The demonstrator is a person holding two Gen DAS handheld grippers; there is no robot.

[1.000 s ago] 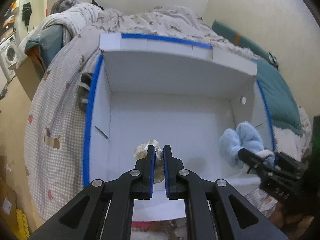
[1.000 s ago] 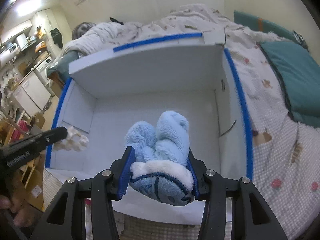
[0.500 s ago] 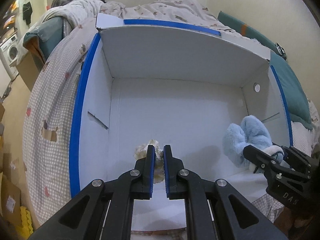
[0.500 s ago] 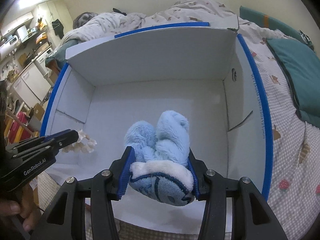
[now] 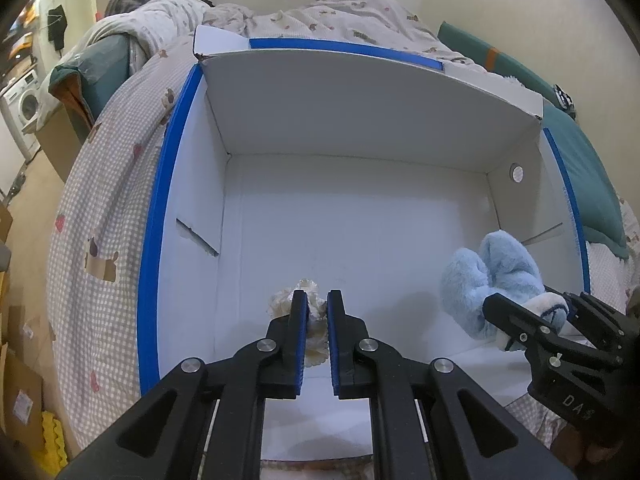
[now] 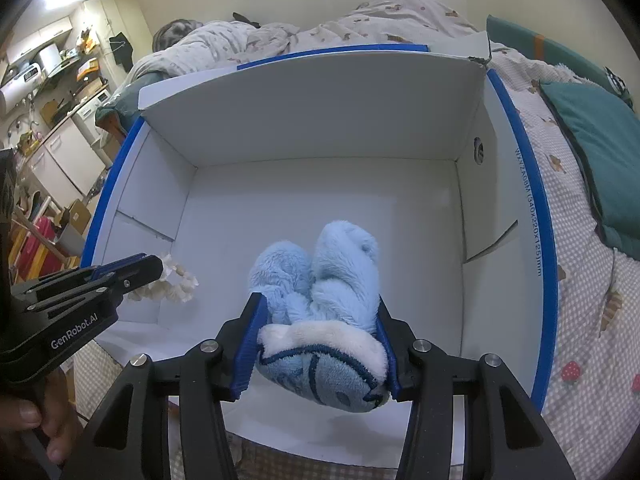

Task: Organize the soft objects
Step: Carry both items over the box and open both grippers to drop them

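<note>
A white cardboard box with blue-taped rims lies open on the bed. My left gripper is shut on a small cream frilly fabric piece and holds it over the box's near left part; it also shows in the right wrist view. My right gripper is shut on a fluffy light-blue plush item with a white and blue patch, held over the box's near right part. The plush also shows in the left wrist view.
The box sits on a checked bedspread. A teal pillow lies to the right of the box, and a rumpled duvet behind it. Kitchen furniture and cardboard boxes stand beyond the bed's left side.
Both grippers have moved forward and lower over the box, each still holding its object. The box's inside now fills more of both views.
</note>
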